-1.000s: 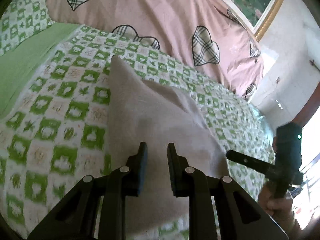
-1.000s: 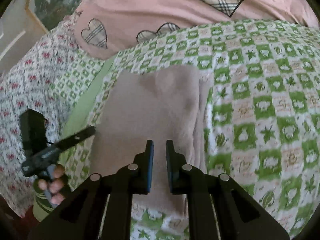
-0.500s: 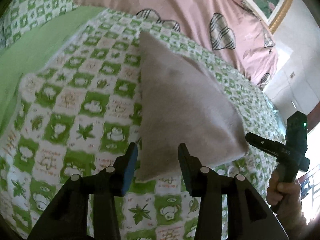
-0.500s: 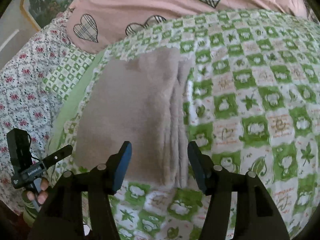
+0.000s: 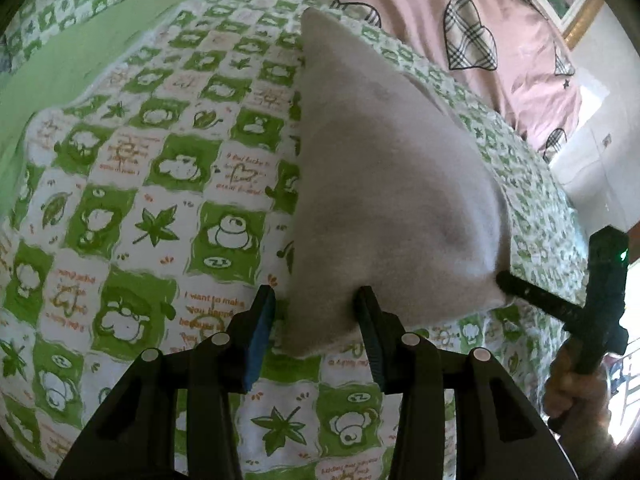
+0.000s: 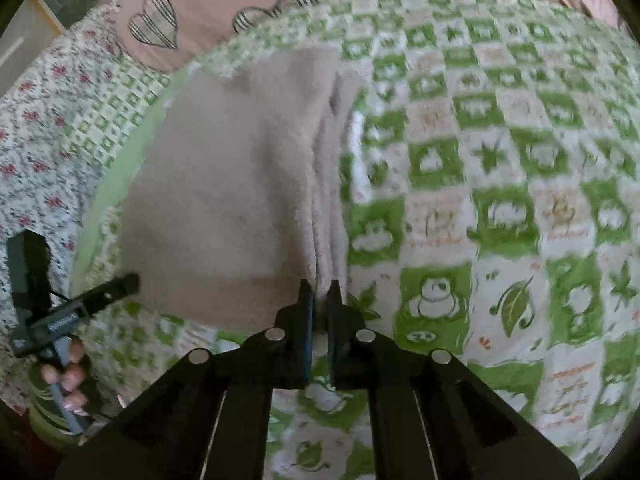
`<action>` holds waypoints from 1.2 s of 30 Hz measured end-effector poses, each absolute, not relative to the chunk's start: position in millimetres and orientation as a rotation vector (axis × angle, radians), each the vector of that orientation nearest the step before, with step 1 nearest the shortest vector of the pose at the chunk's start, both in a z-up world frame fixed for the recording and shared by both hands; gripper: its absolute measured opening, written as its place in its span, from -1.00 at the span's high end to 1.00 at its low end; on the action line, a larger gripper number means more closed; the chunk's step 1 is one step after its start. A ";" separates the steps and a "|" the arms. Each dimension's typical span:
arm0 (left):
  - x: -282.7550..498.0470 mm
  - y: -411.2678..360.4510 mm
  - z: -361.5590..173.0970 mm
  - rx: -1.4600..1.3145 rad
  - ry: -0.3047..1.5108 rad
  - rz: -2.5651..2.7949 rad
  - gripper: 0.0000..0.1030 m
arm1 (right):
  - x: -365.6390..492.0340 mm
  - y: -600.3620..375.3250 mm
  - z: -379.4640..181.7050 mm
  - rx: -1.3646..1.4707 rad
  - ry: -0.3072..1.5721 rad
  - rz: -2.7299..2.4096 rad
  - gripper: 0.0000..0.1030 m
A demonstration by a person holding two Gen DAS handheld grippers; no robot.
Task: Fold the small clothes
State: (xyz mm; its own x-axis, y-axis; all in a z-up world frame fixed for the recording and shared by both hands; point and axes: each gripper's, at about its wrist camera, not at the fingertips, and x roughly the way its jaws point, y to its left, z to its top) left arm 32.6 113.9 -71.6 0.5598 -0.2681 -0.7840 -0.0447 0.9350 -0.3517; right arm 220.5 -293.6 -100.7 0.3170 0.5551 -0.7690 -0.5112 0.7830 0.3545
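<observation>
One folded garment [image 5: 384,184] of soft, fuzzy beige cloth is being handled on a bed by two tools. It is lying on the green-and-white checked bedspread [image 5: 160,208], printed with leaves and cartoon figures. The left tool [image 5: 316,320] is being held spread around the garment's near corner, not closing on it. Only the right wrist view is showing the stacked layer edges [image 6: 326,208], which are being pinched by the pressed-together right tool [image 6: 320,300]. A pink quilt [image 5: 420,4] with plaid hearts is being seen beyond in both views.
</observation>
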 end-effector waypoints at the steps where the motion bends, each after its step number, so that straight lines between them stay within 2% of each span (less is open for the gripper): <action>1: 32.4 113.4 -72.1 -0.348 0.975 -0.133 0.15 | 220.3 -292.5 -101.4 0.041 1.028 0.698 0.88; 5: 32.3 111.7 -73.4 -0.332 0.980 -0.126 0.14 | 221.2 -293.4 -101.5 0.041 1.031 0.696 0.87; 9: 28.0 110.5 -67.9 -0.327 0.976 -0.120 0.15 | 218.3 -306.5 -95.3 0.127 1.051 0.705 0.67; 13: 15.4 103.2 -56.6 -0.281 0.951 -0.114 0.17 | 201.5 -312.6 -79.4 0.107 1.011 0.703 0.64; 14: 12.6 101.4 -53.5 -0.264 0.944 -0.113 0.15 | 196.2 -314.3 -73.9 0.098 0.994 0.701 0.61; 16: 5.9 97.3 -47.6 -0.237 0.928 -0.110 0.05 | 190.2 -316.2 -66.5 0.091 0.970 0.696 0.22; 18: -1.9 93.2 -41.9 -0.215 0.912 -0.102 -0.09 | 182.2 -318.4 -56.1 0.090 0.919 0.706 0.04; 24: -21.9 86.5 -31.7 -0.183 0.884 -0.072 -0.36 | 167.1 -315.1 -43.3 0.054 0.867 0.719 -0.01; 27: -31.8 84.2 -29.6 -0.164 0.878 -0.057 -0.41 | 157.4 -315.0 -42.7 0.050 0.850 0.724 -0.26; 30: -45.6 81.2 -30.5 -0.120 0.873 -0.013 -0.54 | 146.5 -314.5 -47.8 0.029 0.844 0.728 -0.53; 36: -56.6 82.7 -40.8 -0.079 0.908 0.050 -0.61 | 129.8 -308.9 -64.3 -0.018 0.879 0.737 -0.58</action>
State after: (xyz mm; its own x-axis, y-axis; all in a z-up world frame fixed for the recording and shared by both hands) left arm -56.6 82.7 -40.8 0.6141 0.0099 -0.7892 -0.0765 0.9960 -0.0471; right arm 129.8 -308.9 -64.3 0.4110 0.5786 -0.7045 -0.5926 0.7568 0.2759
